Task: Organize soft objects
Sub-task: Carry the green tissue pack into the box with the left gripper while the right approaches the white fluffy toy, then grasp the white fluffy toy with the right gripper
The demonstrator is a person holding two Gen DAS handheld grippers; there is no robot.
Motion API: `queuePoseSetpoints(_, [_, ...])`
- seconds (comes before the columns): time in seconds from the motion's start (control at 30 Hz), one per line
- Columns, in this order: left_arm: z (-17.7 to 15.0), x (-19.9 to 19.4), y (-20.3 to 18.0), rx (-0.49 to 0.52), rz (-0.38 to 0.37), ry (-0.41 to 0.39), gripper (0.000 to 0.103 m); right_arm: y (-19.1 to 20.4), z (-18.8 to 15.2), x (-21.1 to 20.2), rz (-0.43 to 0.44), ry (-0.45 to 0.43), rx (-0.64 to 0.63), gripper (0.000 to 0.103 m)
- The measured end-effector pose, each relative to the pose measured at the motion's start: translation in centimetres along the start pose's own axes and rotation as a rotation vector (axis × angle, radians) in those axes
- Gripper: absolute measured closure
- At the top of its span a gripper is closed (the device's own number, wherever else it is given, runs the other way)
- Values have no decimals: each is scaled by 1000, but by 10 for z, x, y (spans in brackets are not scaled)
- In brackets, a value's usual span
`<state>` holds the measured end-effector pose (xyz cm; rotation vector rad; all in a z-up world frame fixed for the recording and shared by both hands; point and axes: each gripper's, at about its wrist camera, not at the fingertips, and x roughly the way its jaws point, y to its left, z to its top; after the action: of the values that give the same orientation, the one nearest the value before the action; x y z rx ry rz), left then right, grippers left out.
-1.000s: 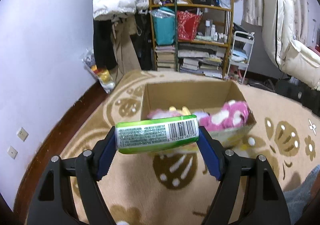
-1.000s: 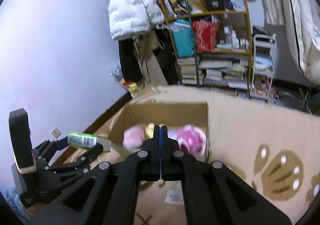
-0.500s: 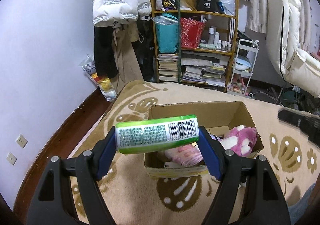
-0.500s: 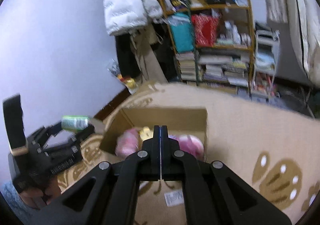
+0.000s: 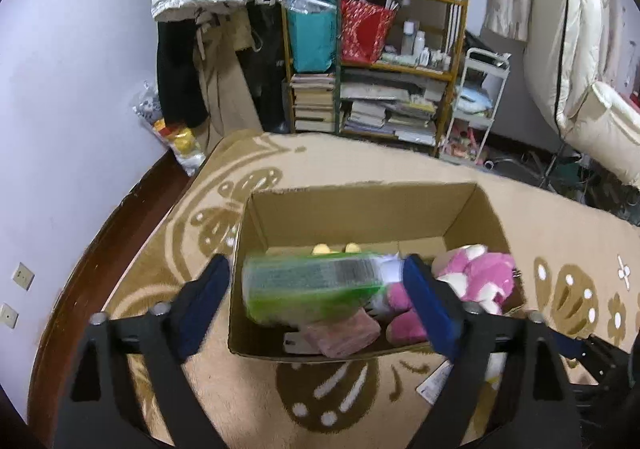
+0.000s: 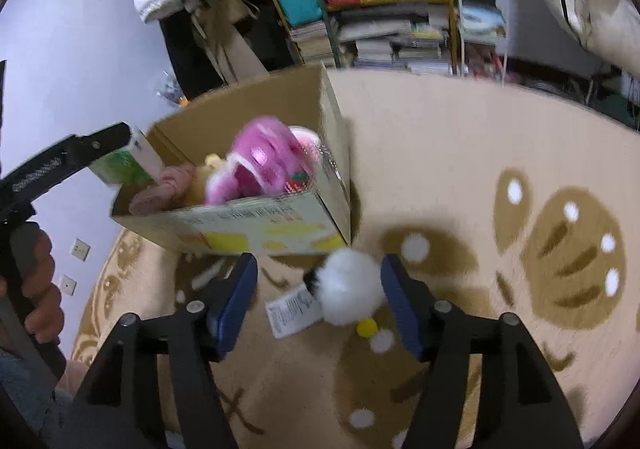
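- Two things in play: the green pack (image 5: 312,287) at your left gripper (image 5: 316,297), and the white fluffy toy (image 6: 349,291) at your right gripper (image 6: 316,305).
- Left fingers (image 5: 206,301) are opening. The pack sits blurred between them with a gap on each side, so the pads look clear of it: released, not held.
- Pack's long axis runs across the fingers, left to right, over the near-left part of the cardboard box (image 5: 360,205). My read is it drops in there, on or beside the pink folded cloth (image 5: 340,333).
- Box already holds the pink plush (image 5: 472,281) on the right side and something yellow at the back, mostly hidden.
- Right fingers (image 6: 236,299) are opening too, empty. The white toy lies on the rug (image 6: 480,129) between them, closer to the right-hand finger, no pad touching it.
- Toy is just outside the box's near wall, near its right corner. Its paper tag (image 6: 294,309) trails to the left, and a small yellow bit (image 6: 367,326) sits under it.
- Your right hand is clearly the nearer one for the toy; the left is busy over the box.
- The toy is roundish with no clear long axis, so any closing line works. You should shift slightly right to centre it, or the tag side may get pinched alone.
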<state>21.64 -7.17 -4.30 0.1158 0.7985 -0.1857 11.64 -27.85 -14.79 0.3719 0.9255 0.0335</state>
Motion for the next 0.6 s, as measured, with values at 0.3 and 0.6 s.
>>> queuePoseSetpoints(0.3, [-17,-10,14,-56,27,-12,3,-24,-15,52,21,90,90,34])
queuePoseSetpoints(0.6, [-27,-36,39,-88,51,-26,3,-19,-23,68,5,96,46,56])
